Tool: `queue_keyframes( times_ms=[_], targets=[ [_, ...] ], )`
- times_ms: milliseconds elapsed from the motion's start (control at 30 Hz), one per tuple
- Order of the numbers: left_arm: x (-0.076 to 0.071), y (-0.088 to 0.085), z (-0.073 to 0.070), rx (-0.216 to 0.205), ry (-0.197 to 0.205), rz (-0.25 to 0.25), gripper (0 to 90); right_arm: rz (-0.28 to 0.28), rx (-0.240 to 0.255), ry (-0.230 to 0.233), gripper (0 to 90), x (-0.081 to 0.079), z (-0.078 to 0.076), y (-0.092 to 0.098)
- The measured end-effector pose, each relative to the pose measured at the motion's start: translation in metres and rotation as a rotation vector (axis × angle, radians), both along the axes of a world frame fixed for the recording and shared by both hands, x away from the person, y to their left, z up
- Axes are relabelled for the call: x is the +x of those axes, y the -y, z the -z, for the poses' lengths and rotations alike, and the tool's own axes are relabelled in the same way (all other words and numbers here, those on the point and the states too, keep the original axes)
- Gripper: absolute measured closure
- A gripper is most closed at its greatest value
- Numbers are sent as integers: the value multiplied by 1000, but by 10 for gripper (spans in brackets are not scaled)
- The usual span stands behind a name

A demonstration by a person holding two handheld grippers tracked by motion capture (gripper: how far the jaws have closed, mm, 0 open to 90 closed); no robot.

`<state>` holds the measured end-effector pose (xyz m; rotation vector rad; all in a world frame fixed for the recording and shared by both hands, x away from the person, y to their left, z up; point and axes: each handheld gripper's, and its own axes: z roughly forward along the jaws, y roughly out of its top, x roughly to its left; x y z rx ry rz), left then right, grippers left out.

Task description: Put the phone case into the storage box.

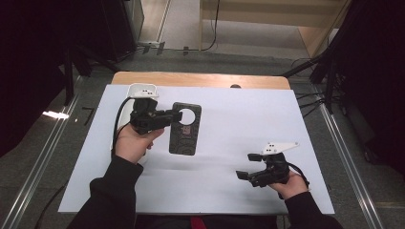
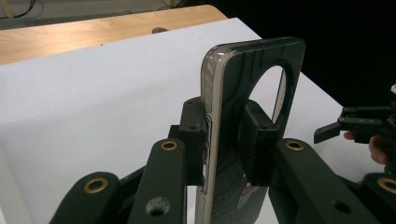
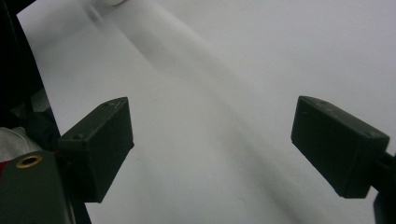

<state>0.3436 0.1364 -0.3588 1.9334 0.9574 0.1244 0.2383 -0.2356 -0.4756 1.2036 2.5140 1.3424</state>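
Left gripper view: we note the two black fingers (image 2: 194, 140) pressed on either face of a dark phone case (image 2: 252, 84), gripping it near its lower half; the case stands on edge between them, its round camera cutout above the pads and a clear rim along its near edge. In the high view the left gripper (image 1: 173, 116) holds that case by its upper left part, over the white sheet (image 1: 229, 191) on the left half of the tabletop (image 1: 200, 79); we cannot tell whether the case's lower end touches the sheet. A white object (image 1: 142, 90) lies just behind the left hand (image 1: 133, 143).

Right gripper view: the fingers (image 3: 100, 144) stand wide apart with nothing between them, only bare white sheet beneath. In the high view the right gripper (image 1: 248, 166) sits near the front right of the sheet, well apart from the case, its fingers pointing left, a grey three-cornered plate (image 1: 279, 148) on top. The right hand (image 1: 291, 183) wraps its rear.
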Motion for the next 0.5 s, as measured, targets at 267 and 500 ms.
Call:
queue_keyframes(
  times_ms=[267,500],
  targets=[
    [-4,-7,-17,-9,15,6,729,-3,-6,-8,120,0,1,1],
    [-4,-12,-26,-7,20,11,730,-11,-16,-8,121,0,2,-1]
  ],
)
